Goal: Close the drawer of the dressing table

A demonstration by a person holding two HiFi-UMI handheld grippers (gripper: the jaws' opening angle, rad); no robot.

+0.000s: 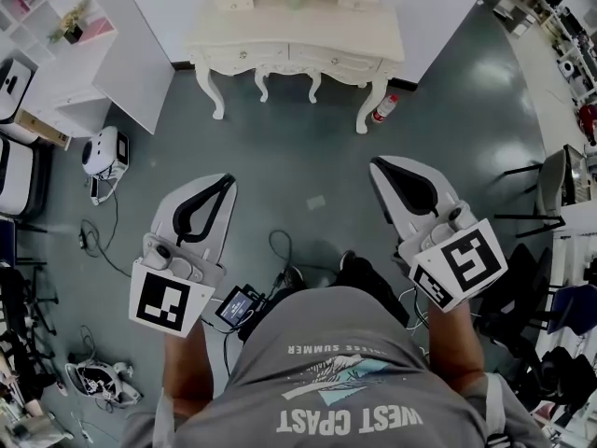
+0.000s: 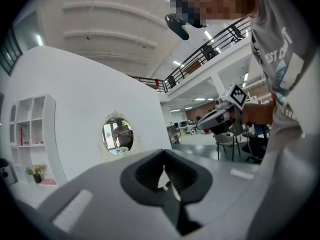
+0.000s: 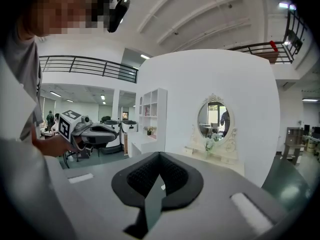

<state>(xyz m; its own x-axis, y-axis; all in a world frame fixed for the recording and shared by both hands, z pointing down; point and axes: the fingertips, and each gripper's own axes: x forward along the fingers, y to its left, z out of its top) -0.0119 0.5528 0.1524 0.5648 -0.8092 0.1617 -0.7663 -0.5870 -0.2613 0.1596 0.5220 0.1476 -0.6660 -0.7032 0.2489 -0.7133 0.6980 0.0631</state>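
Observation:
The white dressing table (image 1: 297, 37) with curved legs stands against the far wall, well ahead of both grippers. Its two drawer fronts (image 1: 331, 63) face me; the right one seems to stand slightly forward, though I cannot tell for sure. My left gripper (image 1: 227, 179) is held over the grey floor, jaws shut and empty. My right gripper (image 1: 376, 163) is also shut with nothing in it. The table's oval mirror (image 2: 118, 135) shows beyond the left gripper (image 2: 164, 151) in the left gripper view. The right gripper (image 3: 160, 155) points towards the mirror (image 3: 216, 119) and tabletop (image 3: 222, 158).
A white shelf unit (image 1: 65, 35) stands to the table's left, with a white device (image 1: 104, 152) and cables (image 1: 93, 236) on the floor below it. A red-and-white bottle (image 1: 384, 108) lies by the table's right leg. Chairs (image 1: 560, 189) crowd the right side.

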